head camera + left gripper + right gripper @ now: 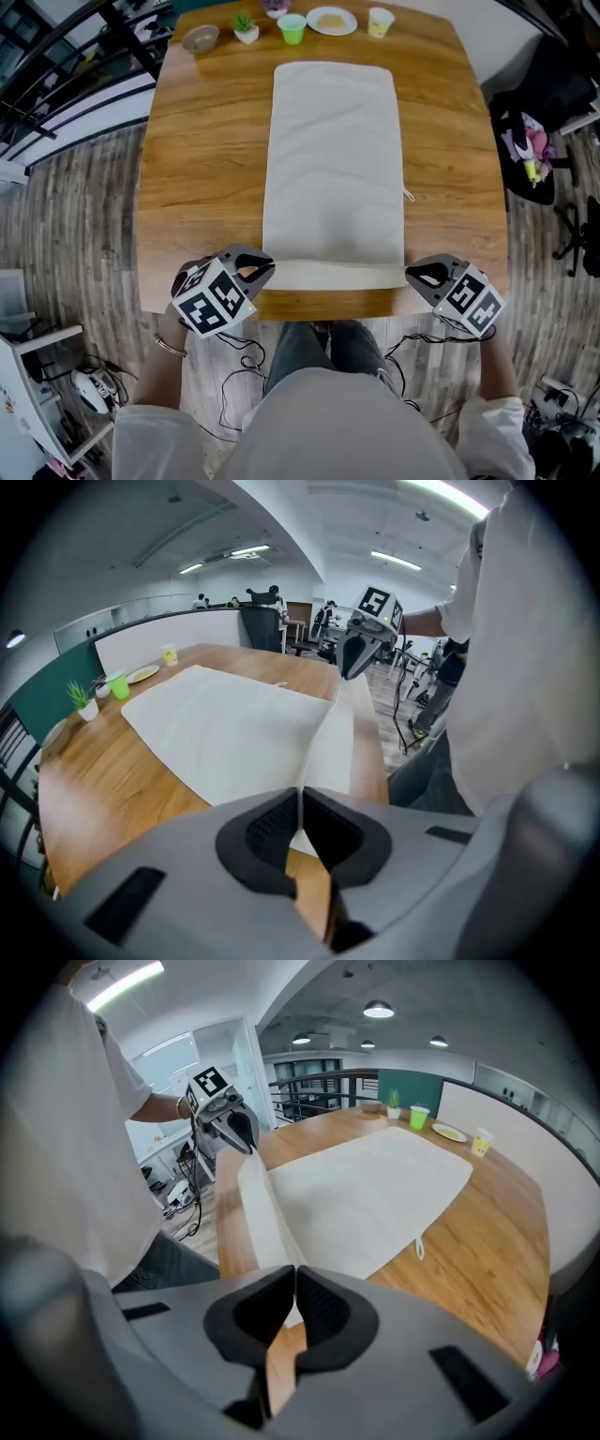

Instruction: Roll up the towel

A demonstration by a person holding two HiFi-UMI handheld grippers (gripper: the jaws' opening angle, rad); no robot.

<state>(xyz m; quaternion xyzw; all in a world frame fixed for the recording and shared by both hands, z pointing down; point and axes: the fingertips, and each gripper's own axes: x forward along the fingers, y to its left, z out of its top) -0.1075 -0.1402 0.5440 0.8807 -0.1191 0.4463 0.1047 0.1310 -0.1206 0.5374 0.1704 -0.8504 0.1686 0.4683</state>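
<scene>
- Now, the table (197, 187) carries the towel (333, 159) lengthwise down its middle, flat except for the near hem, which is lifted off the wood.
- Keep that hem taut and level between the 2 corners, so the first turn starts straight.
- Left gripper (266, 269) and right gripper (413, 275) each have their fingers (258, 827) pressed together on 1 near corner of the towel; I judge that both should travel away from the person together, at matching height, laying the hem squarely onto the flat cloth.
- Watch the green cup (292, 29) beyond the far end.
- Mind the small loop (409, 195) on the right edge; it may stick out of the roll.
</scene>
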